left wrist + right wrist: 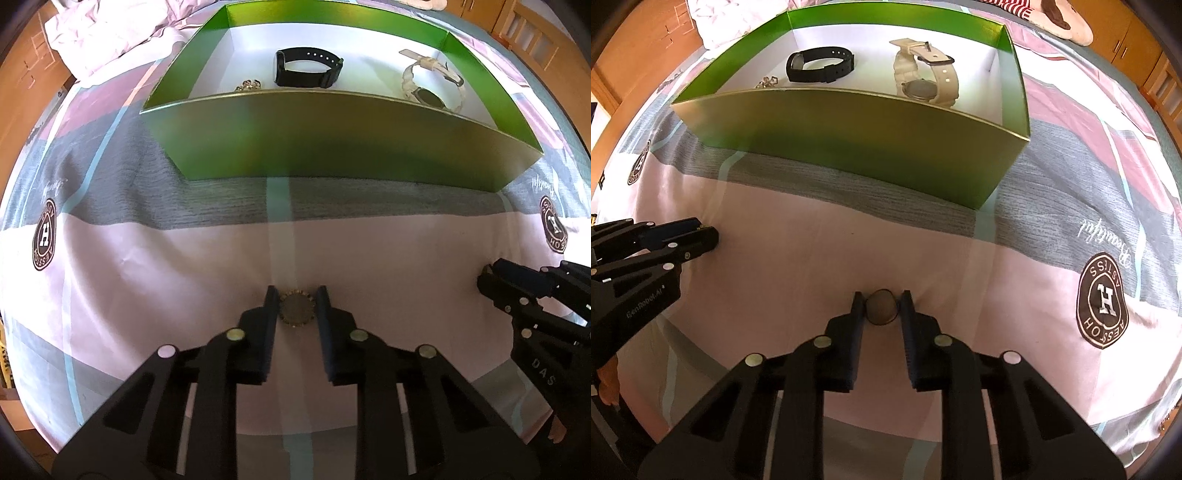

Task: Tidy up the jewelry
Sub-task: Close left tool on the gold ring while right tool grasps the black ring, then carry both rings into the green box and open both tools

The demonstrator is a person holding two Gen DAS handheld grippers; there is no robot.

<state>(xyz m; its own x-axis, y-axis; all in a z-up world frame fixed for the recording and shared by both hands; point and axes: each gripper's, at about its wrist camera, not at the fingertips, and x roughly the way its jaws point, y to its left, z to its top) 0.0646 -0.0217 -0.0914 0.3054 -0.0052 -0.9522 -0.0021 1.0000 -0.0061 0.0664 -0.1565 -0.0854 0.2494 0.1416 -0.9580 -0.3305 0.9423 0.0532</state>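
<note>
Glossy green cardboard box [332, 147] on matt printed cloth bedsheet [147, 277].

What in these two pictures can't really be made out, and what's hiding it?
- Gold trinket, both views: mostly behind the green box front wall.
- White watch dial, both views: partly cut by that wall.
- Left gripper: holds a scalloped round piece, type unclear.
- Right gripper: smooth ring, similarly unclear.

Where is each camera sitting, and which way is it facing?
Left wrist: on the left gripper, angled down at the bedsheet; its fingers flank a studded round piece; right gripper at the edge.
Right wrist: on the right gripper, likewise angled; fingers flank a plain ring.
Shared: green box, black watch, cream watch.
</note>
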